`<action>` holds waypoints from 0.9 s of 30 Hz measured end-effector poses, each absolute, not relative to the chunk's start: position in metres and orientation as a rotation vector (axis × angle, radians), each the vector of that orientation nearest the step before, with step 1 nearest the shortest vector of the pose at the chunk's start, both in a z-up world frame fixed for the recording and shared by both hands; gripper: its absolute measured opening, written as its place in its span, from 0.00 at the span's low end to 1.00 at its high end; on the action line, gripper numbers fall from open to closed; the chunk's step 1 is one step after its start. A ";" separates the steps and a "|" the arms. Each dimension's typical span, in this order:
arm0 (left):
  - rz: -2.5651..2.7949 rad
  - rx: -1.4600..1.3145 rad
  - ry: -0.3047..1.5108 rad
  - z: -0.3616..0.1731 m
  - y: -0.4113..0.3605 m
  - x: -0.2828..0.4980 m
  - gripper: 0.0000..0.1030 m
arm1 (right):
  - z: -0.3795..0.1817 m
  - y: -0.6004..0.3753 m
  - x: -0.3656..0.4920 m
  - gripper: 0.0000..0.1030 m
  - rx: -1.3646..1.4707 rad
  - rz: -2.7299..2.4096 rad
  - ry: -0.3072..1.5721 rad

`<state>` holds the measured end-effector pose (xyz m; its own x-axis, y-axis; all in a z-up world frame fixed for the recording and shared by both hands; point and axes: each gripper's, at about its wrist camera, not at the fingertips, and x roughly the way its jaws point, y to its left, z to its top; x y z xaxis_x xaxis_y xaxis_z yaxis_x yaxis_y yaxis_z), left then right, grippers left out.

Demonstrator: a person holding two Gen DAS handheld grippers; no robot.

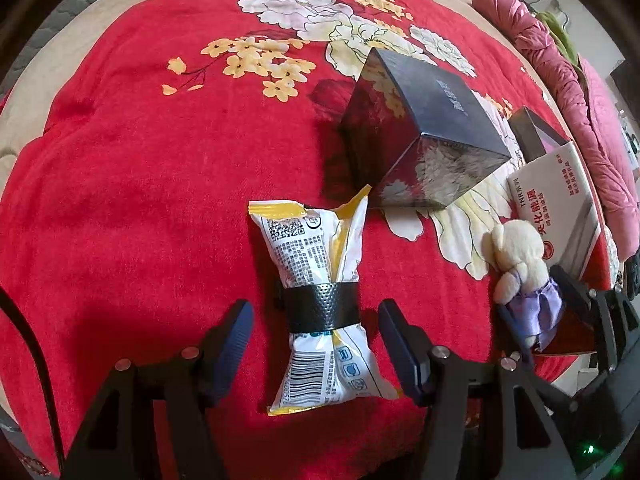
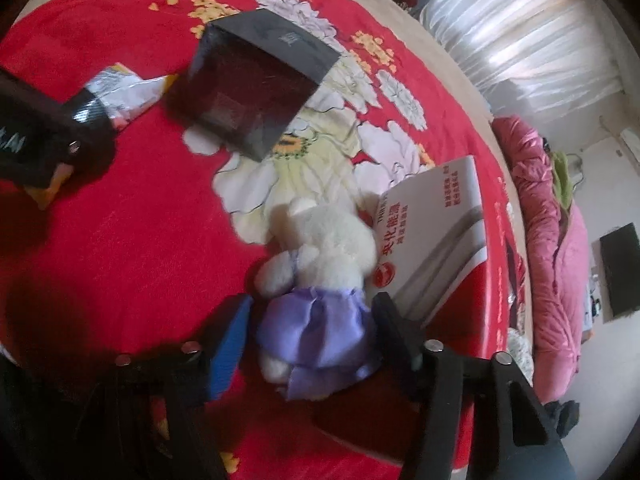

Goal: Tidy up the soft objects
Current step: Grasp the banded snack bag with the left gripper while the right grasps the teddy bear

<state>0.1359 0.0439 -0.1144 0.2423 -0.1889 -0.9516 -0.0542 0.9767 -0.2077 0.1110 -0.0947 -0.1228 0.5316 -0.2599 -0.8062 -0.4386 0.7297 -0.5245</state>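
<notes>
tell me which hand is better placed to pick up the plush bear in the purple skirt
Right. The right gripper already has its fingers either side of the plush bear. The left gripper straddles the snack bag instead.

The right wrist view is blurry, so the writing on the white box (image 2: pixel 436 236) is hard to read. The toy (image 2: pixel 320 264) lies face down, so its face is hidden. A black band (image 1: pixel 322 307) hides the middle of the snack bag (image 1: pixel 316 280). In the left wrist view, the white box's far end is cut off.
</notes>
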 end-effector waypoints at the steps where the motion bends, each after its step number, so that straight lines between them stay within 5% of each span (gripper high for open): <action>1: -0.092 -0.207 1.326 -0.115 0.043 0.136 0.62 | -0.124 -0.093 0.113 0.57 -0.786 0.119 1.034; 11: -0.088 -0.190 1.330 -0.119 0.042 0.139 0.62 | -0.123 -0.094 0.134 0.46 -0.709 0.144 1.019; 27: -0.043 -0.088 1.333 -0.122 0.027 0.151 0.62 | -0.065 -0.126 0.116 0.46 -0.221 0.337 1.041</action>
<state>0.1510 0.0271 -0.1221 0.2357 -0.0814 -0.9684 -0.0190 0.9959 -0.0884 0.1157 -0.1261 -0.0652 0.4608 0.1681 -0.8714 -0.3748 0.9269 -0.0194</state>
